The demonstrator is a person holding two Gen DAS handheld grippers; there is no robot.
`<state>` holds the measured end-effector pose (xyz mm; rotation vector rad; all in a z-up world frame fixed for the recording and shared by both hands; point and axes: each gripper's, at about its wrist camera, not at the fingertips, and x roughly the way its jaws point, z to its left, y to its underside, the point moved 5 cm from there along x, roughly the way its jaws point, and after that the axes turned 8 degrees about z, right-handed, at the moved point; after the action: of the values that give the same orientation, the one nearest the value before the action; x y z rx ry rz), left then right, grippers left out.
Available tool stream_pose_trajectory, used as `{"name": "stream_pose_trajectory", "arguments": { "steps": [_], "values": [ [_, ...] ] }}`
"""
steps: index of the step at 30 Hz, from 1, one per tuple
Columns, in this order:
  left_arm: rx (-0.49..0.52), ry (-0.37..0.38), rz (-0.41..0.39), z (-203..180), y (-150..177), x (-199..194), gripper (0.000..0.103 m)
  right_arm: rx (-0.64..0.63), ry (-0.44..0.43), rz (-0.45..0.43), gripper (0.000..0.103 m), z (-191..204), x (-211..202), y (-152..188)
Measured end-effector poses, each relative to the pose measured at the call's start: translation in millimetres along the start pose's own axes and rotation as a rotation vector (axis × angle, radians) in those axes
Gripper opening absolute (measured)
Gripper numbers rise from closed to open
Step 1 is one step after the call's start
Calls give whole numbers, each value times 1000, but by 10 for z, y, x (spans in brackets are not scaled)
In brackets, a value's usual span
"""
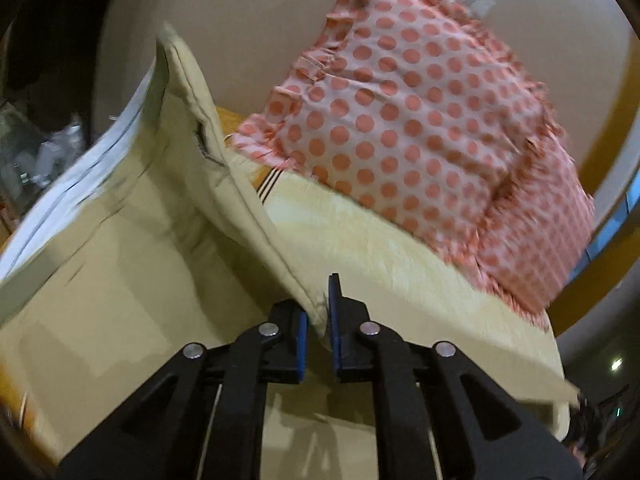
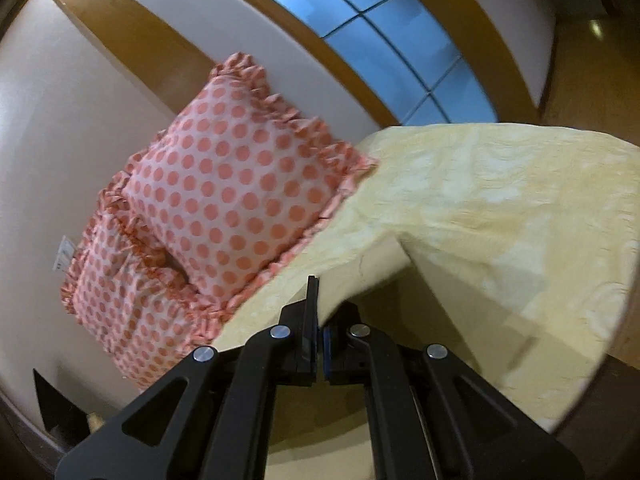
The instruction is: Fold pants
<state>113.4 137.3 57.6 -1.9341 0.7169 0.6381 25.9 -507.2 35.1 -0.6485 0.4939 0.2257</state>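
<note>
The pants (image 1: pixel 132 248) are pale cream, with a white lining at the waist showing at the left of the left wrist view. My left gripper (image 1: pixel 319 320) is shut on a raised edge of the pants and holds it above the bed. My right gripper (image 2: pixel 320 320) is shut on another edge of the pants (image 2: pixel 384 272), which drapes down to the right of the fingers. Most of the garment hangs below both grippers and is partly hidden by the black arms.
A pale yellow bedspread (image 2: pixel 500 184) covers the bed (image 1: pixel 384 248). Two pink polka-dot ruffled pillows (image 1: pixel 404 120) (image 2: pixel 232 200) lean against the white wall. A window (image 2: pixel 384 24) sits above. Clutter (image 1: pixel 40 156) lies in the dark at far left.
</note>
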Motion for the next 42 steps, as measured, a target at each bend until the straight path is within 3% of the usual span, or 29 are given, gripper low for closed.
{"name": "stream_pose_trajectory", "arguments": {
  "steps": [5,9,11,12,14,17,22,27,28,30,33,36,39,42],
  "values": [
    [-41,-48,36,222,762,-226,10,-4,114,24,2,-275,0,157],
    [-61,-75,80,386,1097,-145,13,12,183,53,2,-415,-21,266],
    [-75,-60,61,454,1183,-202,16,26,208,40,17,-442,-110,304],
    [-79,-53,49,459,1196,-243,18,24,226,22,32,-455,-168,322],
    [-76,-36,27,461,1224,-309,30,16,262,-1,40,-482,-229,354],
    [-67,-15,19,452,1253,-343,40,52,280,16,40,-581,-188,418],
    [-60,-14,-3,432,1274,-385,58,-64,289,-17,40,-408,-96,563],
    [-85,12,-25,502,1303,-443,60,-173,247,-16,40,-200,28,736],
    [-90,16,-32,522,1305,-459,61,-185,235,-18,34,-180,59,739],
    [-106,9,-51,592,1298,-497,65,-184,213,5,10,-171,140,720],
    [-151,-6,-98,742,1267,-592,71,-189,181,21,5,-70,205,637],
    [-193,-7,-136,899,1233,-674,78,-278,128,-1,4,354,196,541],
    [-230,-4,-152,1031,1191,-701,82,-414,-38,18,4,1193,243,630],
    [-267,17,-166,1135,1158,-719,87,-584,-248,107,4,2119,294,1097]
  ]
}}
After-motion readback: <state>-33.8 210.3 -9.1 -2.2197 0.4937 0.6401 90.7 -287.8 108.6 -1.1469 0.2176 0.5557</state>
